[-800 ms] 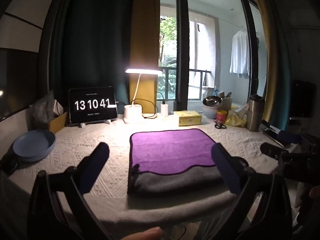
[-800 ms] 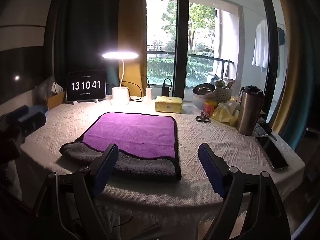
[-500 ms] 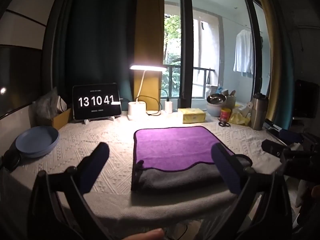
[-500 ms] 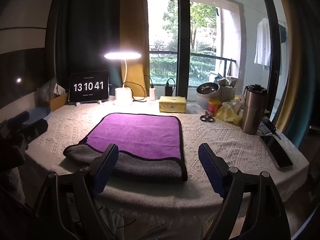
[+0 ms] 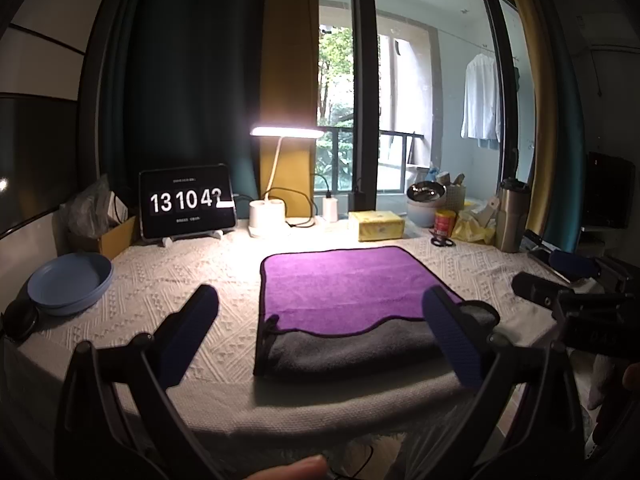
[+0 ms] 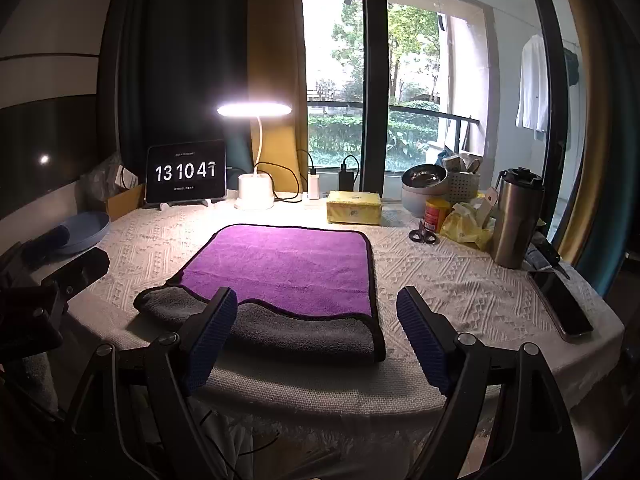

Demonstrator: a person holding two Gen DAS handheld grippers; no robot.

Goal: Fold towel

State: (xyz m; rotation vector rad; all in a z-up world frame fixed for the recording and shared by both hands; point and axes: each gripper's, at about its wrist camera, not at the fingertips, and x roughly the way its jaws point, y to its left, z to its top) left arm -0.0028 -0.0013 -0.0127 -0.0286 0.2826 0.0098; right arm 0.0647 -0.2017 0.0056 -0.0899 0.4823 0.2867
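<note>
A towel (image 5: 344, 288), purple on top and grey underneath, lies folded on the white patterned tablecloth (image 5: 168, 280), its grey layer showing along the near edge. It also shows in the right wrist view (image 6: 288, 268). My left gripper (image 5: 320, 332) is open and empty, held off the table's near edge in front of the towel. My right gripper (image 6: 316, 336) is open and empty, also off the near edge, in front of the towel's right corner. Each gripper shows at the side of the other's view.
A blue plate (image 5: 70, 282) sits at the left. At the back stand a tablet clock (image 5: 186, 206), a lit desk lamp (image 5: 276, 184), a yellow tissue pack (image 5: 380, 225), bowls, a red can and scissors (image 6: 424, 236). A steel tumbler (image 6: 516, 216) and a phone (image 6: 560, 304) are at the right.
Both grippers have drawn back a little and risen slightly from the table's near edge; both stay open. The towel has not moved.
</note>
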